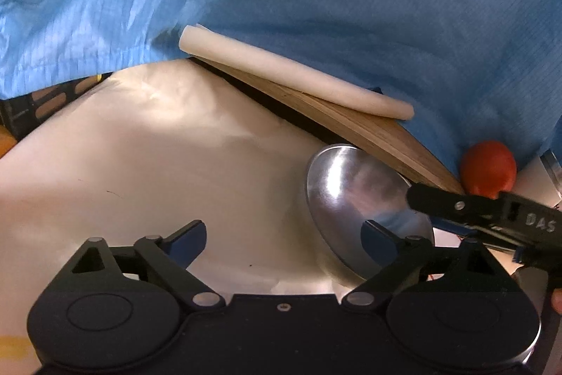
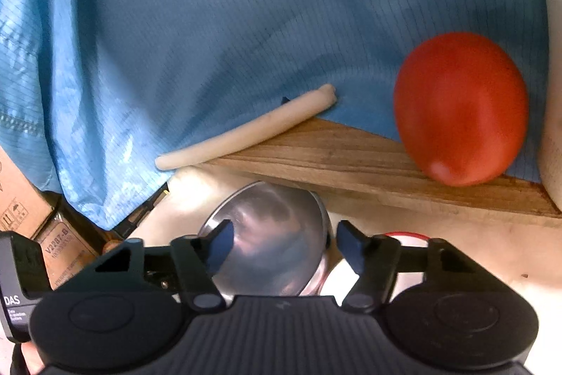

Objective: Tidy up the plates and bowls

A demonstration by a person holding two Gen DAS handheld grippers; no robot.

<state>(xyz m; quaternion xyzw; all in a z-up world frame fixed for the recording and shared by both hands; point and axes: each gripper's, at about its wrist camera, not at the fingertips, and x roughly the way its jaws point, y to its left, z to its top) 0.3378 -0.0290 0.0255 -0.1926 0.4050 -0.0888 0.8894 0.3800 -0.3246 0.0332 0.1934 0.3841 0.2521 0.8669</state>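
An upturned steel bowl (image 1: 354, 195) (image 2: 270, 234) leans tilted on the cream table (image 1: 175, 164), just below a wooden board (image 1: 379, 136). My right gripper (image 2: 286, 246) straddles it: the left fingertip sits in front of the dome and the right fingertip just off its rim, with a thin gap showing. Seen from the left wrist, the right gripper (image 1: 421, 209) reaches in from the right onto the bowl's far edge. My left gripper (image 1: 284, 239) stands wide open beside the bowl, and its right fingertip overlaps the near rim. A white dish with a red rim (image 2: 407, 236) peeks out behind the right fingers.
A red-orange ball (image 2: 460, 108) and a white foam roll (image 2: 246, 132) rest on the wooden board (image 2: 351, 160). Blue cloth (image 2: 246, 23) hangs behind. Cardboard boxes (image 2: 21, 199) stand at the left, a black crate (image 1: 35, 108) lies off the table's left edge, and a white cylinder (image 2: 553, 94) stands at the right.
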